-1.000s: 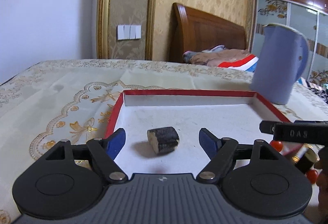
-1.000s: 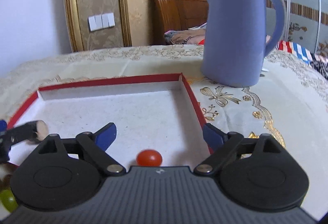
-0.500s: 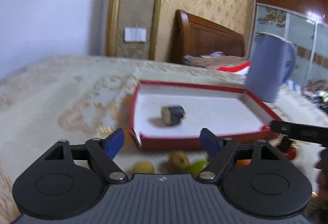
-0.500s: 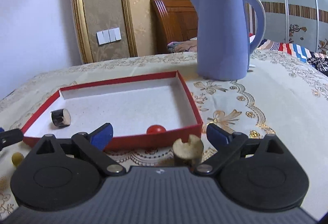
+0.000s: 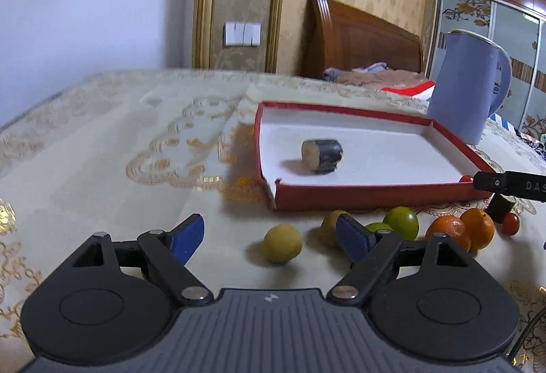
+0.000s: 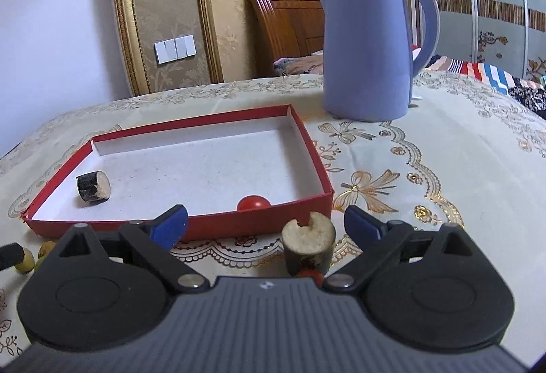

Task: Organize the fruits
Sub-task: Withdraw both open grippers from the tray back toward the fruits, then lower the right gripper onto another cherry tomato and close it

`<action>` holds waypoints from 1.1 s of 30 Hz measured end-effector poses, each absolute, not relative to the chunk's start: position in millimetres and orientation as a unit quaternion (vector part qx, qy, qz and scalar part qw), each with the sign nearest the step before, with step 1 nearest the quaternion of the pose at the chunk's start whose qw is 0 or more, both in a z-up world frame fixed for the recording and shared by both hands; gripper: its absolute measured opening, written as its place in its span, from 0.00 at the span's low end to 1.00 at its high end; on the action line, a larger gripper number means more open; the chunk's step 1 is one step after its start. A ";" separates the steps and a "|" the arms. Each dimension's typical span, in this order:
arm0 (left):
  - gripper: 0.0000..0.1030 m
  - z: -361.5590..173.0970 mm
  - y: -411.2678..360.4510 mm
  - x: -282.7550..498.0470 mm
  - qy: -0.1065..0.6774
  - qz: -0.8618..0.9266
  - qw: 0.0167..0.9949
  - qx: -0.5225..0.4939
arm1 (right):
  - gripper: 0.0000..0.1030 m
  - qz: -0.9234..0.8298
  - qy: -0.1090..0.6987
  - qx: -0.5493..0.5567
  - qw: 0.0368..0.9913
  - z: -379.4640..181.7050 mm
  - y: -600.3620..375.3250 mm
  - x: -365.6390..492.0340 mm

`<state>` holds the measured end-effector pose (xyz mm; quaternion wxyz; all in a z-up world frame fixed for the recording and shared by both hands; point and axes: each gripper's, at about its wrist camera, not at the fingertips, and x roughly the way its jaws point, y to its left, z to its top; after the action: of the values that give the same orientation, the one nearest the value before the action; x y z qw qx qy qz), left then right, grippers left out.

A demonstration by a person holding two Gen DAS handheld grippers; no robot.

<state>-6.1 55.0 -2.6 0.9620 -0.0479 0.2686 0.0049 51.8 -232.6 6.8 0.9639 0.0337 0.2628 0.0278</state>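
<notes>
Since a second earlier, both grippers had drawn back from over the red tray (image 5: 372, 199) to the near side of it, so that fruit lying on the surface (image 5: 102, 168) in front of the tray had come into view.

The red tray, shallow and white inside, held two things: a dark-skinned cut piece (image 5: 321, 155) lying on its side toward the tray's left wall, and a cherry tomato (image 6: 253, 202) against the inside of its near wall, toward the right corner. A blue kettle (image 6: 370, 45) stood on the surface beyond the tray's far right corner.

The left gripper (image 5: 271, 234) had its blue fingers (image 5: 186, 236) wide apart and held nothing. A yellow fruit (image 5: 282, 243) lay on the surface between them, nearer the right finger, touching neither. A second yellow fruit (image 5: 330, 226) and a green fruit (image 5: 402, 221) sat just in front of the tray's near wall, partly behind the right finger. Two oranges (image 5: 465, 229) and a small red tomato (image 5: 510, 223) lay further right along that wall.

The right gripper (image 6: 266, 224) also had its fingers (image 6: 169, 226) wide and empty. An upright dark-skinned cut stub (image 6: 309, 246), pale and notched on top, stood on the surface just outside the tray's near right corner, between the fingers and closer to the right one, with a gap on each side.
</notes>
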 end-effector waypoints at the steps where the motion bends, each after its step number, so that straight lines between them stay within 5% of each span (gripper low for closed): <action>1: 0.82 -4.3 55.2 -4.1 0.277 0.006 0.960 -0.048 | 0.95 0.028 0.263 0.034 0.964 6.6 -232.9 51.5; 33: 0.99 -16.3 37.4 17.9 0.335 0.019 0.942 0.000 | 1.00 -0.027 0.313 0.040 0.949 -7.7 -267.1 6.1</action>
<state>17.9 37.4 -16.3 0.9421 -0.0003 0.3348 0.0187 6.1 -267.1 -7.7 0.9486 0.0395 0.3130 -0.0266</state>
